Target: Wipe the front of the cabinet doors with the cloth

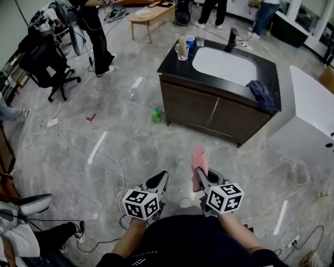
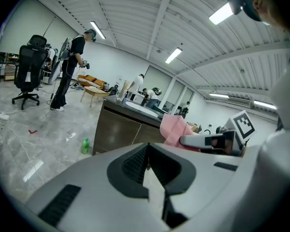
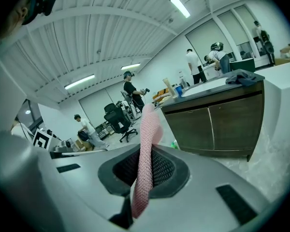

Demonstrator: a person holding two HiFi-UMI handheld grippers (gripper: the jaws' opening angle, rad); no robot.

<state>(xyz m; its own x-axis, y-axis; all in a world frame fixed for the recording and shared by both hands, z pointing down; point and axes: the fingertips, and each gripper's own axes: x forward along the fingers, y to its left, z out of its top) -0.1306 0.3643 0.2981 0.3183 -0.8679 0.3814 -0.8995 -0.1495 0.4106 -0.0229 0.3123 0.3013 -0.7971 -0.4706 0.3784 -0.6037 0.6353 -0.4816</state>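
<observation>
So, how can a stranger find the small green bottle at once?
Find the dark brown cabinet with the black top and white basin. By its left front corner, on the grey floor, stands the small green plastic bottle, the only green thing nearby.

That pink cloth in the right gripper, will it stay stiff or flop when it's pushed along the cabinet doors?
Probably floppy: the pink cloth stands above the right gripper only as a pinched fold, its top curling over. Likely light, a thin knit. It looks textured, so it may drag rather than slide on the cabinet doors.
</observation>
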